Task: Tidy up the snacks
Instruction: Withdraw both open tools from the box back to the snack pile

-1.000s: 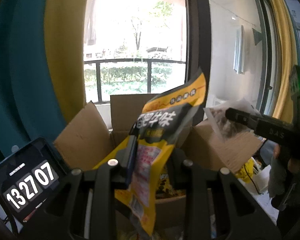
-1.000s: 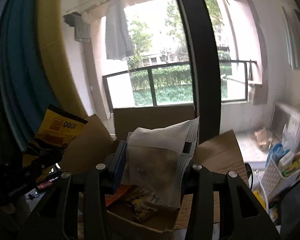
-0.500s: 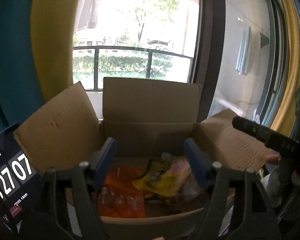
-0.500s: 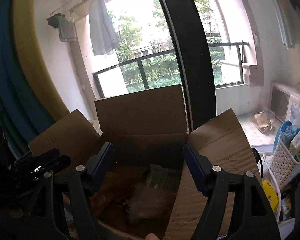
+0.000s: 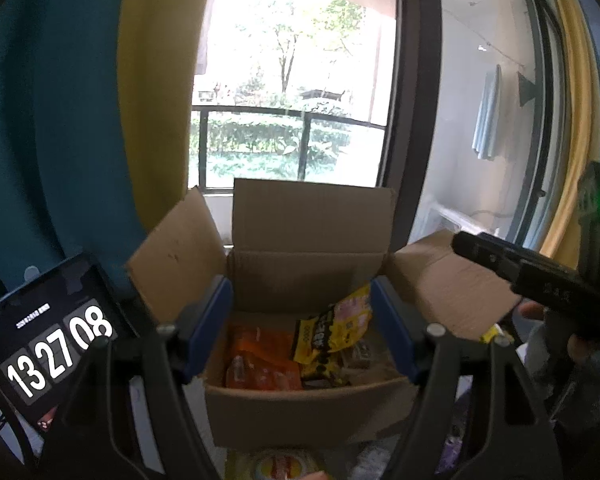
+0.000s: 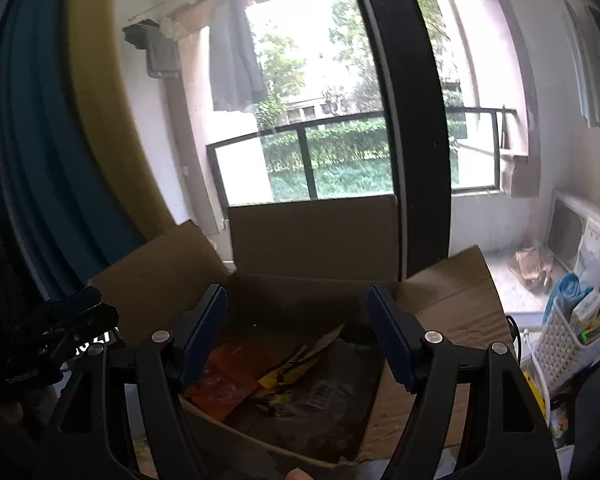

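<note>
Yellow snack bag (image 5: 332,332) leans on an orange pack (image 5: 260,360), centre frame, inside the open cardboard box (image 5: 312,412). Left gripper (image 5: 300,328) and right gripper (image 6: 296,336): jaws open, empty. Risk: bag topples; jaws could snag the flaps.

My view from inside a lived-in home, by a balcony door (image 6: 404,120): laundry (image 6: 234,64) hangs outside above a railing (image 6: 340,120) and garden greenery, teal and yellow curtains (image 5: 80,120) frame the glass, and a microwave (image 6: 584,236) sits by a household basket (image 6: 560,344).
</note>
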### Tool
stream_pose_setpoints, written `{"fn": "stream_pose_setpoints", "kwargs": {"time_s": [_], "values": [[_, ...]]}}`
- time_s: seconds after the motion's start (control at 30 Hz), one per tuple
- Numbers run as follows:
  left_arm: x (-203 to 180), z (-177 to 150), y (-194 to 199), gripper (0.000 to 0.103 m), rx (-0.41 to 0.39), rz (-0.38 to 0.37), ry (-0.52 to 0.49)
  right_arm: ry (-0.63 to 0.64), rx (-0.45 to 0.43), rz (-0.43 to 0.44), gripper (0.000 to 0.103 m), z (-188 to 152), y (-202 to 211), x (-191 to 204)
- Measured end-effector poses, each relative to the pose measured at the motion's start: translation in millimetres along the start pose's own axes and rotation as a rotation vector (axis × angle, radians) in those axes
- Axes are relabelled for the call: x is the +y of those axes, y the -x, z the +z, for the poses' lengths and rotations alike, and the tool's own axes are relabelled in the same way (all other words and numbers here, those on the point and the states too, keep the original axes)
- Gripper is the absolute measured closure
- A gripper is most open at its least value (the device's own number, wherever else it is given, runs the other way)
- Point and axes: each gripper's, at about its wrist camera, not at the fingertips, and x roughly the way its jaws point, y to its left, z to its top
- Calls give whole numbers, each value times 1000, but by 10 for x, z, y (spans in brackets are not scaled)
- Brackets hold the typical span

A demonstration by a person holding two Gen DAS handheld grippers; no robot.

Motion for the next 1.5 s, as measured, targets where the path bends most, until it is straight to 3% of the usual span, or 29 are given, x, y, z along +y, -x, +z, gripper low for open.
{"fn": "stream_pose_setpoints", "kwargs": {"time_s": [0.4,0.83,1.2,1.5], "values": [[-91,-4,572,27,-38,-40,-13,43,12,5,27,-89,437,335],[-257,-238,1099,26,-41,-103,-16,68,5,-68,27,-311,1092,357],[-381,-594,1168,26,37,-99,0,46,60,-82,27,-724,1385,132],[-377,-926,1047,25,132,-57,2,-8,159,-81,27,-1244,1286,-132]]}}
